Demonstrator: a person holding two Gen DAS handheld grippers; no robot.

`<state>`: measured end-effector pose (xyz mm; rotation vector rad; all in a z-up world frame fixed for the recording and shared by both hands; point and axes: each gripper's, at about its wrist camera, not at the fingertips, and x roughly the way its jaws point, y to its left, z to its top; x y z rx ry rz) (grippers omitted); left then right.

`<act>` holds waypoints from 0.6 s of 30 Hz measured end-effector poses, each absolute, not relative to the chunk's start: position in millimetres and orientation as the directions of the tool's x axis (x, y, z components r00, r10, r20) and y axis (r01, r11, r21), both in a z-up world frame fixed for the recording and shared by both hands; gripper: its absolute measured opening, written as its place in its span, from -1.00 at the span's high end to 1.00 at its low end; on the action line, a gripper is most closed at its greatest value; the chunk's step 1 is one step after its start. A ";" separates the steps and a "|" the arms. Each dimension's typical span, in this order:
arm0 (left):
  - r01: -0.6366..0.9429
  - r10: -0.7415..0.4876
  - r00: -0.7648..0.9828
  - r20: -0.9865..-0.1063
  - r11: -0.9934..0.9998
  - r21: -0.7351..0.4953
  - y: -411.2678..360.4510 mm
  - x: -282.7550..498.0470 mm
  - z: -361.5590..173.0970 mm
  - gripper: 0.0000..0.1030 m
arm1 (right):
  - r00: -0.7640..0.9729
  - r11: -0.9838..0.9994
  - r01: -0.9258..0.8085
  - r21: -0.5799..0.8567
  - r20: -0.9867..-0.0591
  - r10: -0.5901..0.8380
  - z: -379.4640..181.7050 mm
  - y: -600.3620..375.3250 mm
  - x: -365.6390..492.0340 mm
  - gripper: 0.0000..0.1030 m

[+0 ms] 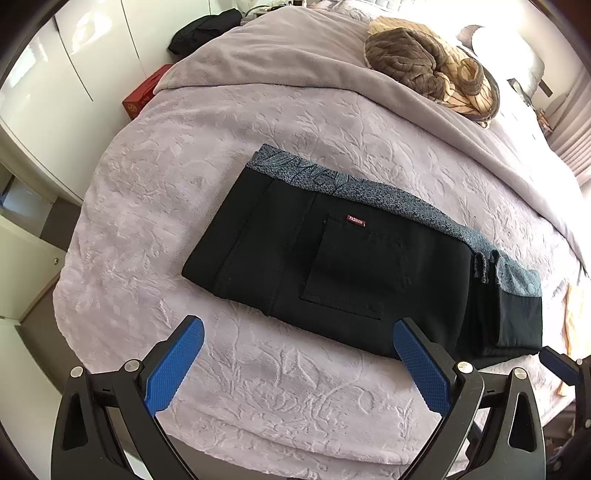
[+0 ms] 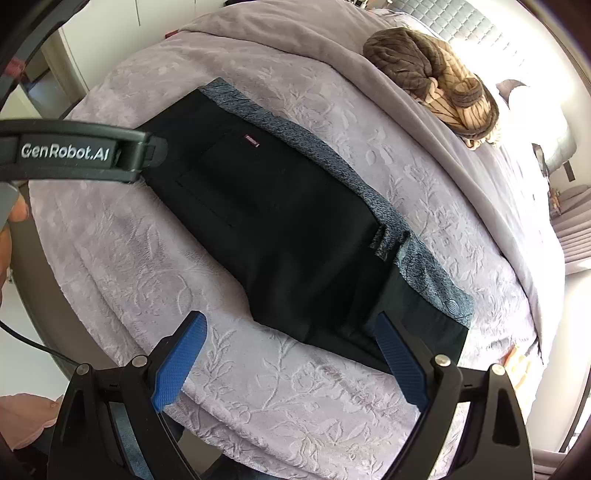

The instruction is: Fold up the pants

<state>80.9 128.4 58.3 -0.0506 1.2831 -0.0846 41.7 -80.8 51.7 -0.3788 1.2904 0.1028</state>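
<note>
Left hand-held gripper (image 1: 297, 341): blue pads spread wide, nothing between them, hovering over the bedspread (image 1: 147, 206) just short of the pants' near edge. Right pad tip overlapping that edge in view; contact cannot be told.

Right hand-held gripper (image 2: 290, 334): also spread wide, empty, hovering at the near edge of the bed. Right pad tip in front of the pants' near right corner; touching or not, unclear.

Pants (image 1: 332, 258): black, folded into a compact rectangle, lying flat mid-bed on the lilac embossed bedspread, nearer the near edge than the far one. Back pocket up, with small red "FASHION" label (image 1: 357, 220) above it. Grey-blue patterned waistband (image 1: 388, 199) along the far long side. Right end of the stack showing layered folds and a belt loop.

Elsewhere on bed: plain lilac blanket (image 1: 295, 55) across the far half, brown and cream striped bundle (image 1: 432, 70) toward the far right corner.

Off the bed: red box (image 1: 144, 96) by the left edge, dark clothing (image 1: 207, 29) beyond the far left corner, white cabinets (image 1: 55, 74) to the left.
</note>
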 end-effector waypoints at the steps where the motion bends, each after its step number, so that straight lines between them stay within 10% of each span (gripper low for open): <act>1: 0.035 -0.089 0.284 -0.955 0.996 -0.082 128.4 81.0 59.1 -1.00 | 0.283 0.932 -0.289 -0.220 -0.949 -0.137 51.5 -79.5 41.3 -0.83; 18: 0.047 -0.071 0.291 -0.954 0.997 -0.060 127.3 80.3 61.7 -1.00 | 0.255 0.926 -0.316 -0.207 -0.958 -0.127 47.7 -73.0 37.7 -0.83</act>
